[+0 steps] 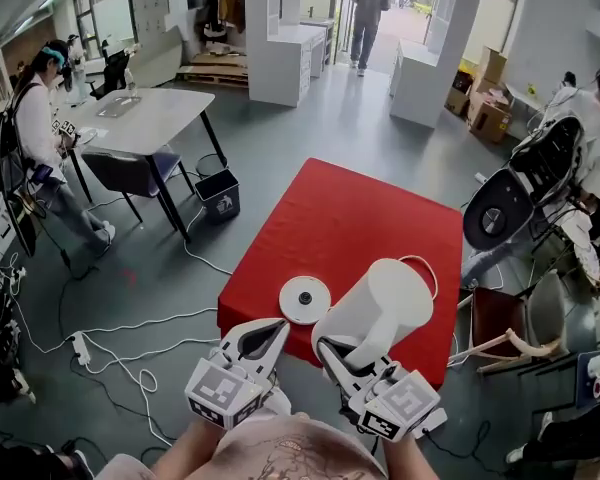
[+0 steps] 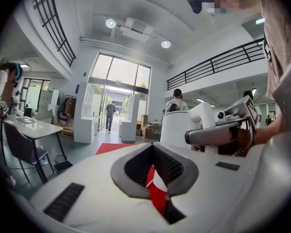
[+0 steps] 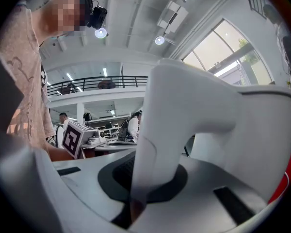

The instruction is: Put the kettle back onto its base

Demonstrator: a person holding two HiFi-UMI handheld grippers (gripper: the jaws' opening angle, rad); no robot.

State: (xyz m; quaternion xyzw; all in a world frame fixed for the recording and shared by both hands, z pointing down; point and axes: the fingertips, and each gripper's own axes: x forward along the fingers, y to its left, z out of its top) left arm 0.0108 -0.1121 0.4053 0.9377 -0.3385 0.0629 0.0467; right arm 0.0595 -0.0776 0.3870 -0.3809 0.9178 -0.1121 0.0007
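Head view: right gripper [image 1: 330, 350] clamps the kettle [image 1: 390, 303] by its handle, ready for lowering onto the base [image 1: 305, 300] alongside. Left gripper [image 1: 278, 328] is closed, empty.

A red-covered table [image 1: 350, 218] bears the round white base [image 1: 305, 299], seemingly flat.

Kettle [image 3: 218, 130]: body was cut off by the right gripper view's edge; handle's lower end was hidden inside the jaws of the right gripper [image 3: 138, 188].

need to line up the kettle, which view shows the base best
Head view: the whole round base lies on the red table. Left gripper view shows at most a sliver; right gripper view none.
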